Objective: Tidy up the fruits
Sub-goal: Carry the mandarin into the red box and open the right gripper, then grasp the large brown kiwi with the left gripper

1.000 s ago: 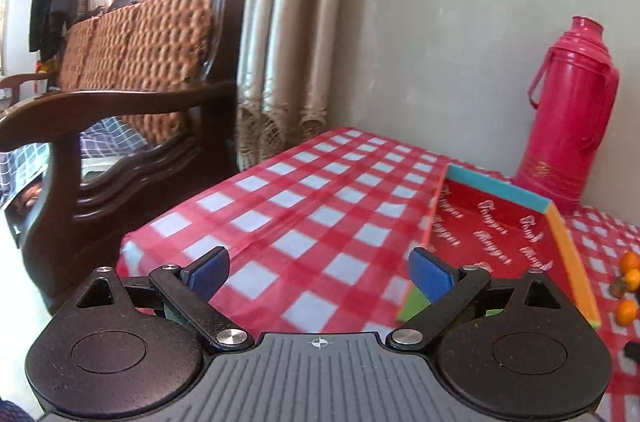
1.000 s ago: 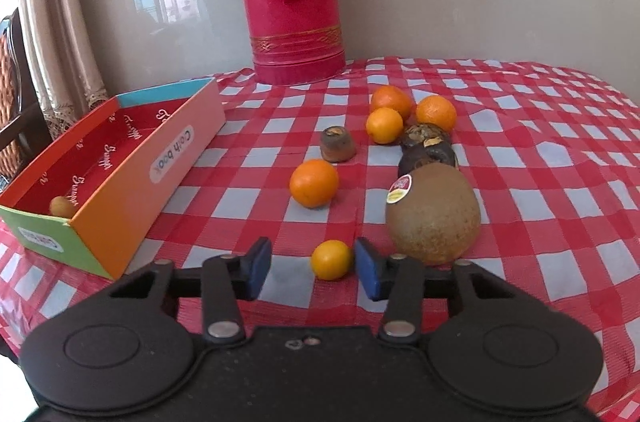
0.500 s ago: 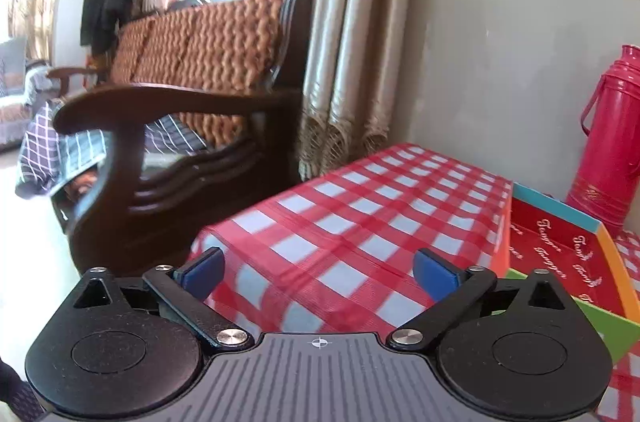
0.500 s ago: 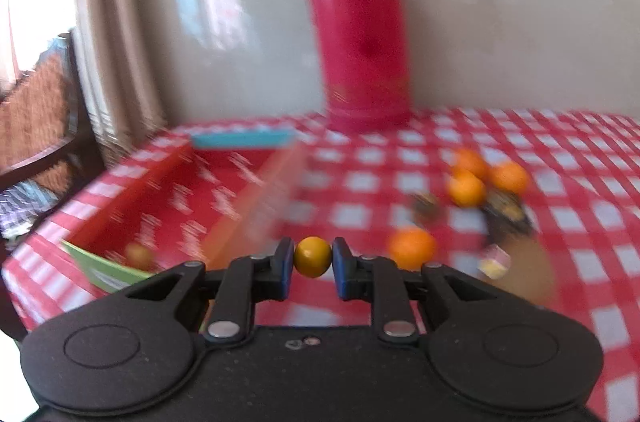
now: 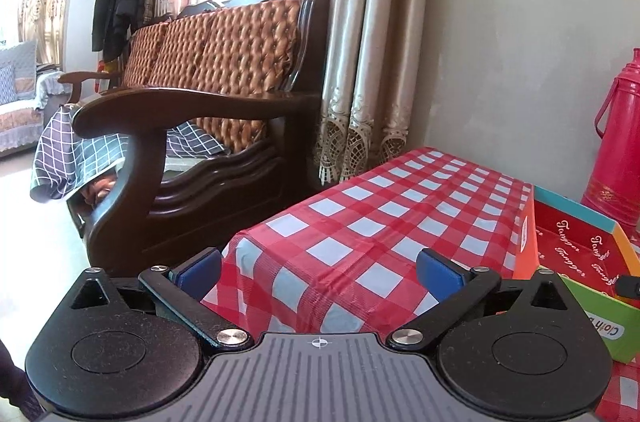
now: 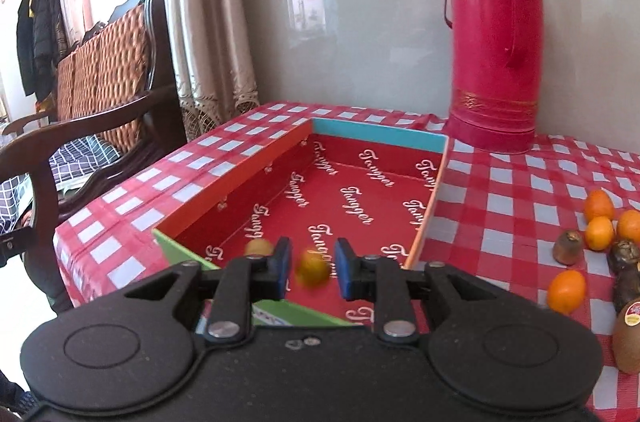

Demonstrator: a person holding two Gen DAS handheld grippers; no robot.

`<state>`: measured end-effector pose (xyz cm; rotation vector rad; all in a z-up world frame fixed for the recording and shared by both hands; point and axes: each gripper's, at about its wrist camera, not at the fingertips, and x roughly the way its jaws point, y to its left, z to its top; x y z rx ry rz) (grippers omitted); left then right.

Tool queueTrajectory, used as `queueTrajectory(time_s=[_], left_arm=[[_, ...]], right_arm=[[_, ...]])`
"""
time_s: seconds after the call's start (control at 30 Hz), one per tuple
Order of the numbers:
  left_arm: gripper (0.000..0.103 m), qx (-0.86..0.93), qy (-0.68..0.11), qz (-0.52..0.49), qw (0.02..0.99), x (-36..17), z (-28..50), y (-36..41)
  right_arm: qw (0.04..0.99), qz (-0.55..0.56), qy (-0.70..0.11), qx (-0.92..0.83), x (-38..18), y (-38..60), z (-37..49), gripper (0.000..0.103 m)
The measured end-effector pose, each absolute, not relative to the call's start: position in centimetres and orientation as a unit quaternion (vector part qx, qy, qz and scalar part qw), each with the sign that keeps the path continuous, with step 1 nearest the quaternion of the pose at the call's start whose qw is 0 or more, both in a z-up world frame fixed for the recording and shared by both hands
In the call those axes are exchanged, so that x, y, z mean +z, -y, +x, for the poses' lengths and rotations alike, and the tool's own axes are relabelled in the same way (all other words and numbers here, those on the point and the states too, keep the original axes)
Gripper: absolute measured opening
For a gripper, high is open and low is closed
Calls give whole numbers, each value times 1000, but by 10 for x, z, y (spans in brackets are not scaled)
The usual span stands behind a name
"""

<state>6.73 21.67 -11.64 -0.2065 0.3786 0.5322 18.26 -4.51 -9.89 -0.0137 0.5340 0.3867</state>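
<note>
Red-checked surface [image 6: 500, 190], box [image 6: 240, 174] at its corner — right hand-held gripper [image 6: 311, 264], jaws just parted, releasing a small orange fruit [image 6: 313, 268] above the box; left hand-held gripper [image 5: 318, 272] open, empty. Next: fetch another fruit.

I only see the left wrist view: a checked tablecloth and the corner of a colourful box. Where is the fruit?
Observer: Oranges lie on the tablecloth, to the right of the box.
Operator: Is anything in the box?
Observer: One small yellowish fruit lies on its red floor.
Operator: What is the other tool doing?
Observer: The right tool hangs over the box. Its jaws have just been opening, with a small orange fruit loose between them.
</note>
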Motion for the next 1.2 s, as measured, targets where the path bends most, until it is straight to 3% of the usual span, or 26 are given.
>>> queueTrajectory(time_s=[0.17,0.3,0.43,0.5,1.2], left_arm=[[103,255,-187,-101,943,-116,69,-213],[103,246,-187,-90,947,-116,72,-204],[103,232,-187,-76,952,-115,75,-192],[103,220,-186,-65,955,-114,77,-183],[102,-39,-170,45,984,-78,116,3]], right_arm=[[949,1,-252,191,-93,51,175,36],[957,7,-231,177,-87,65,164,60],[967,3,-207,149,-82,85,151,66],[971,4,-200,130,-83,97,146,75],[979,13,-127,-157,-106,237,92,97]])
